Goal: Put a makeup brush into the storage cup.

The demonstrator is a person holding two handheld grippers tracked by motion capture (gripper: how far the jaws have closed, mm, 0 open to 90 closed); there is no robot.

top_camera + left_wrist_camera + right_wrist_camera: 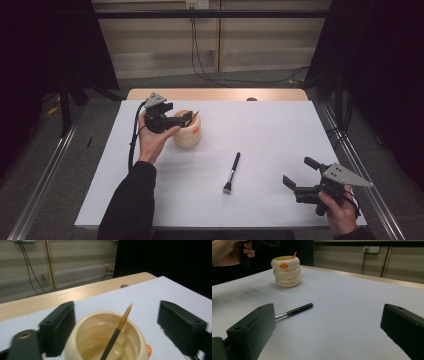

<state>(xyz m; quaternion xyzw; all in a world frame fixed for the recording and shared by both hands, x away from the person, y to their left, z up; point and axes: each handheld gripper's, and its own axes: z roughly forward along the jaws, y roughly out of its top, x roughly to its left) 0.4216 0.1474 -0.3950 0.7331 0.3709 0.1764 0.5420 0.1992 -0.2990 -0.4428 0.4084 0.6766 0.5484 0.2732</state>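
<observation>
High view: left gripper (pixel 186 119) hovers over cream ringed ceramic-looking cup w/ orange duck bill (pixel 187 135), at the table's far left. Black-handled flat makeup brush (pixel 232 173) lies mid-table; right gripper (pixel 298 174), jaws spread, sits near the front-right edge.

Left gripper view: jaws wide apart, empty, either side of the cup rim; thin brush w/ amber tip (pixel 117 330) leans inside.

Right gripper view: jaws parted, nothing held. Flat brush looks light, stiff, prob. slick; grab mid-handle.

**Surroundings: table, wall, floor**

White sheet (pixel 280 130) covers a wooden table (pixel 215 94), bare wood showing at far edge. Black cables (pixel 200 55) hang down the far wall from a socket (pixel 196 4), trailing right across grey floor (pixel 200 79).
</observation>
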